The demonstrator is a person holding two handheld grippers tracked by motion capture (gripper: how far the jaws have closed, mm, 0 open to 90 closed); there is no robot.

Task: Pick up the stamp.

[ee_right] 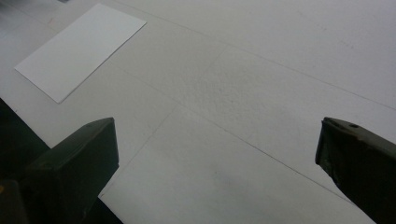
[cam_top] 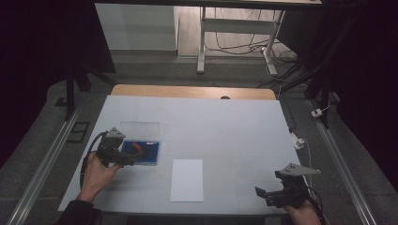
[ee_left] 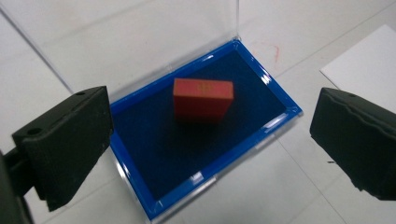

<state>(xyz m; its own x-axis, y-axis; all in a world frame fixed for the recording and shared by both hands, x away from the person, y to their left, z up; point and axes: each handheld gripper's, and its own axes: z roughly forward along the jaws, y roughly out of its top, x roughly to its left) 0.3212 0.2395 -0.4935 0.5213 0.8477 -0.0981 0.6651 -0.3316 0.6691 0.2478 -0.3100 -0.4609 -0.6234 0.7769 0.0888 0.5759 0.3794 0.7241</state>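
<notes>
At the left of the white tabletop (cam_top: 225,122), the left gripper (ee_left: 205,140) hangs over an open case (ee_left: 140,186), its jaws spread wide and holding nothing. In the left gripper view the two black jaws stand to either side of the case's blue tray, apart from it and above it, with a red block (ee_left: 203,99) lying flat on the dark lining ahead of the jaws and roughly midway between them. The clear lid (ee_left: 140,42) stands raised at the far edge of the tray, beyond the block. From the high view, the left gripper (cam_top: 129,157) sits at the near left corner of the case (cam_top: 145,161), the hand (cam_top: 98,173) wrapped around its body, the forearm coming up from the bottom edge and the cable looping to the left of the wrist.

A sheet of white paper (cam_top: 187,180) lies flat on the tabletop between the two grippers, just right of the case and well left of the right jaws.

At the near right of the tabletop, the right gripper (cam_top: 265,194) is held low, its jaws also wide and empty. In the right gripper view they frame bare tabletop (ee_right: 261,116), with the paper (ee_right: 79,49) far ahead and to their left. The hand (cam_top: 302,213) grips from below, the grey plate on top.
</notes>
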